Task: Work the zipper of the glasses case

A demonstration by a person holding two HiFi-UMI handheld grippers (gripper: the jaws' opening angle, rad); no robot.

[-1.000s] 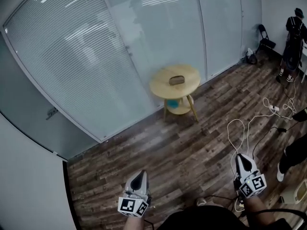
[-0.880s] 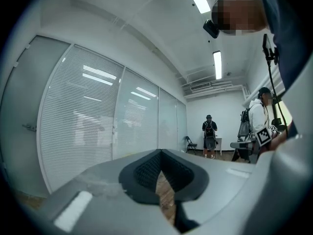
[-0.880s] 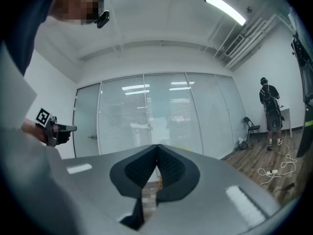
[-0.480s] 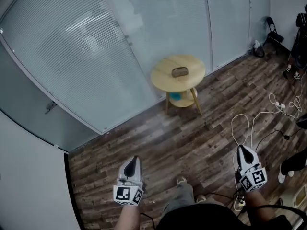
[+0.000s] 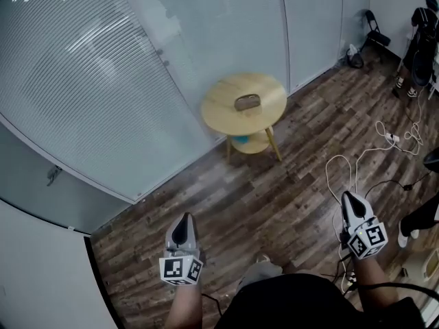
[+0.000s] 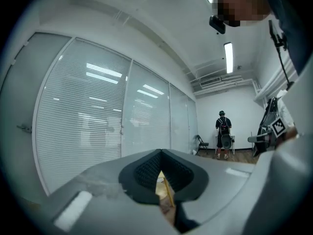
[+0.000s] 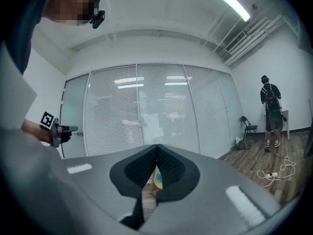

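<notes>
Both my tongs are closed together with nothing between them. The left gripper (image 5: 183,219) and the right gripper (image 5: 347,197) point level in front of me.

The glasses case (image 5: 247,102) lies near the middle of the round wooden table (image 5: 218,112), at about twelve o'clock from me and well apart from both tongs. I judge it to be light and half-stiff with a smooth shell, so it may slide on the top when the zipper is pulled. One tong should press the body on its long side and the other should take the small pull tab, which is too small to see from here.

The table edge is near on every side of the case. The glass wall (image 5: 103,81) stands close behind the table, at eleven o'clock. White cables (image 5: 341,177) lie on the floor at two o'clock, but the floor straight ahead is open.
</notes>
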